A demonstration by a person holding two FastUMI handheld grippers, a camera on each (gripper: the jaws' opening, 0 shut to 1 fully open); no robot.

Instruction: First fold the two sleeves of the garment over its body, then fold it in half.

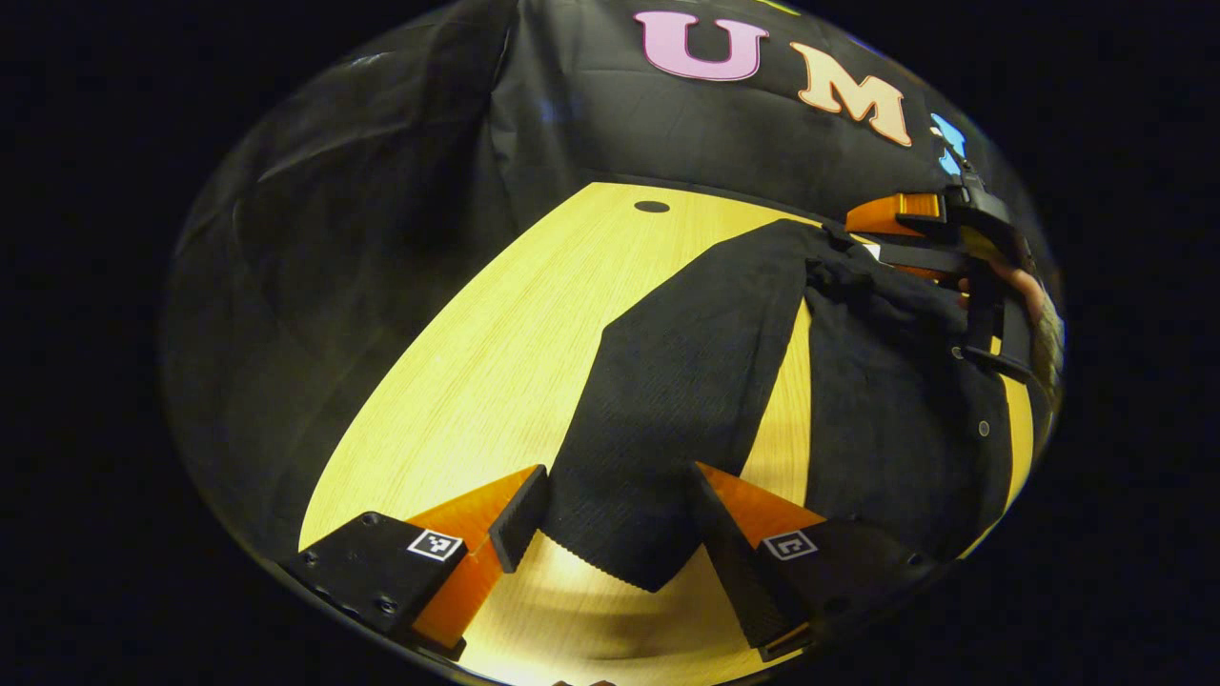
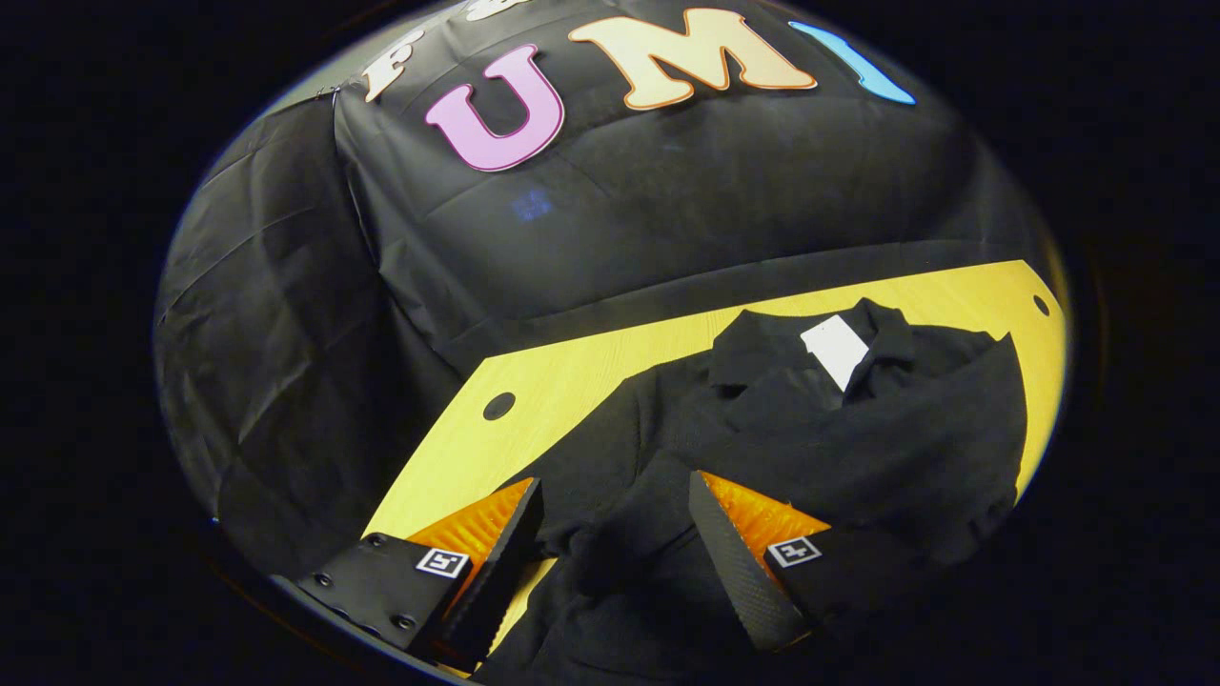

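Observation:
A black garment (image 2: 858, 429) lies on the yellow wooden table (image 1: 457, 381), its collar and white label (image 2: 834, 348) toward the far edge. In the left gripper view one long sleeve (image 1: 677, 381) runs from the shoulder down to its ribbed cuff (image 1: 620, 562). My left gripper (image 1: 620, 524) is open, and its fingers straddle that cuff end. My right gripper (image 2: 615, 553) is open too, low over rumpled black fabric (image 2: 620, 534) at the garment's near side. The right gripper (image 1: 915, 219) also appears at the far right of the left gripper view, held by a hand (image 1: 1025, 286) over the garment's body.
Black cloth walls close in the table's far sides. Round holes sit in the tabletop near its corners (image 1: 652, 206) (image 2: 498, 405) (image 2: 1041, 305). Bare wood stretches left of the sleeve (image 1: 429, 419).

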